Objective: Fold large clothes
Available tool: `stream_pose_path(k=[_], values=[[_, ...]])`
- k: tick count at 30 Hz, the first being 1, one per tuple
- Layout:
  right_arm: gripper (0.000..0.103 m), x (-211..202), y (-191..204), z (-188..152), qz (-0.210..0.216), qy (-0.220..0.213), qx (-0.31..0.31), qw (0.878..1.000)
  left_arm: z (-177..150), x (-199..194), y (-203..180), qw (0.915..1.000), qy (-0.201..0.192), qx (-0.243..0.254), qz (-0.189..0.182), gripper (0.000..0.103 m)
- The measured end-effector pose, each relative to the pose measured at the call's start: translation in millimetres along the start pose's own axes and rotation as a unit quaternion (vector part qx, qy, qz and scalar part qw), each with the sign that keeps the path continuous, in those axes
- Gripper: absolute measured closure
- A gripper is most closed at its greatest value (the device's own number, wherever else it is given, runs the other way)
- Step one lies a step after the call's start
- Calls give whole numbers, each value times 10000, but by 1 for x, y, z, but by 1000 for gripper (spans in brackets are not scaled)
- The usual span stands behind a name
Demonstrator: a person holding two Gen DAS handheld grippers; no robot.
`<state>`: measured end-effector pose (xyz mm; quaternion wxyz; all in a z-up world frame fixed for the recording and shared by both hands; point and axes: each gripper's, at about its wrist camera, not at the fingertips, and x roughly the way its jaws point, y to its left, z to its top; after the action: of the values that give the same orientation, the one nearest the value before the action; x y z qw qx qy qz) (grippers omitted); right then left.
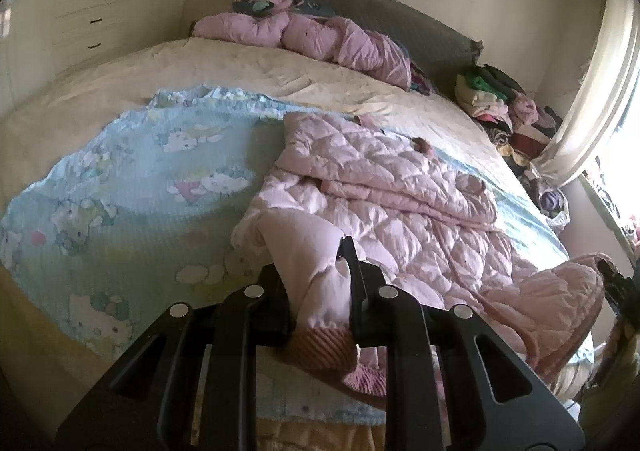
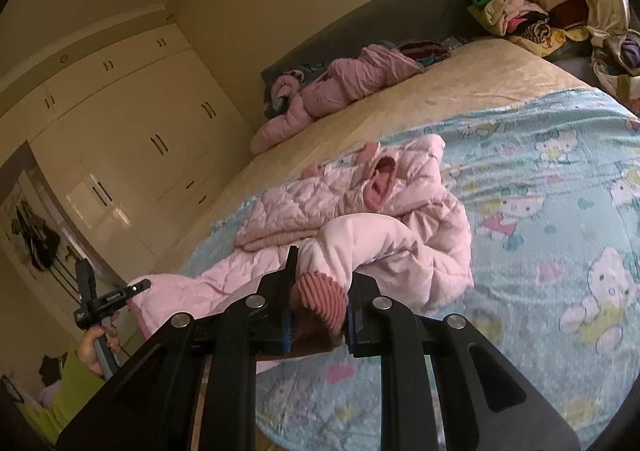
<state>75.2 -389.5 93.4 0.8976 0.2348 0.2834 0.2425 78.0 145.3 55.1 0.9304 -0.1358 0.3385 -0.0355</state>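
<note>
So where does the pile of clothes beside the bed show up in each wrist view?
Left wrist: the pile of clothes sits at the right, past the far corner of the bed, next to the curtain.
Right wrist: the pile of clothes is at the top right, beyond the bed's corner.
Shared landmark: the grey headboard, ending just beside the pile.
</note>
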Motion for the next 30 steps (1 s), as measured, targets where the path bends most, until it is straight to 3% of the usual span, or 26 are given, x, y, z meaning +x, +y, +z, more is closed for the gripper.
stream_pose_path(k=[9, 30], values=[[86, 22, -7, 33, -62, -182, 30, 9998, 29, 18, -8, 9996, -243, -29, 100, 90], [86, 89, -35, 86, -434, -374, 50, 9983, 83, 87, -25, 9985, -356, 26, 419, 90]])
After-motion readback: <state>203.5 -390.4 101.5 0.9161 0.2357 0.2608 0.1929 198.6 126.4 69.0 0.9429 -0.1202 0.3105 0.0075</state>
